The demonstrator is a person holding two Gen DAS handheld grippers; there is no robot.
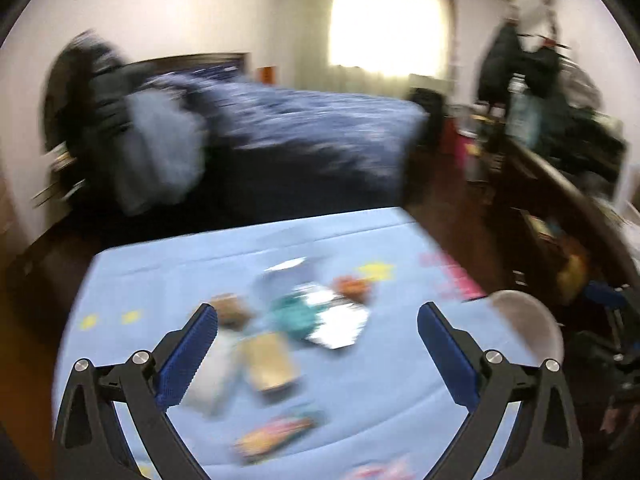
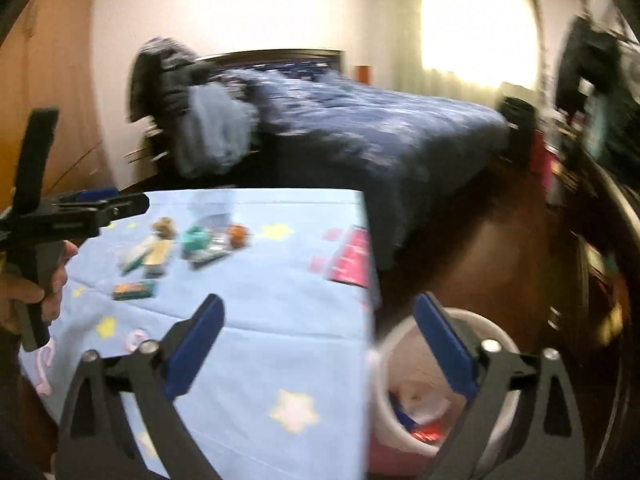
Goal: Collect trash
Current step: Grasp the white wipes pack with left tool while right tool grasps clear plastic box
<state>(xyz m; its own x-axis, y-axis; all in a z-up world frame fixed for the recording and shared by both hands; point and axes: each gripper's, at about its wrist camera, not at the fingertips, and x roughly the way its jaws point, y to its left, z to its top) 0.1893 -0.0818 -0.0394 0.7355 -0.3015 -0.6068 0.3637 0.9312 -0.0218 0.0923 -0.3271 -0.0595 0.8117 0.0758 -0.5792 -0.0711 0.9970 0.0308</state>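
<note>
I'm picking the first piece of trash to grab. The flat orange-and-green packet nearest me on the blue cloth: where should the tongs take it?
The packet lies flat, apart from the other litter, long side across the view. Come from above and close across its narrow width, near the middle. The left tongs are open and closer to it. Blur hides its edges, so this is a guess.

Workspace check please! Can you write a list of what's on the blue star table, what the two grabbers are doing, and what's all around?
Surface: table under a light blue star-print cloth.
Job's things: blurred pile of wrappers mid-table; pale trash bin beside the table's right edge, scraps already inside.
Clutter: pink card near the right edge.
Grippers: left gripper open over the pile; right gripper open, empty, above table edge and bin.
Cables: nothing seen.
Surroundings: bed with dark blue quilt, bright window, crowded desk.
</note>
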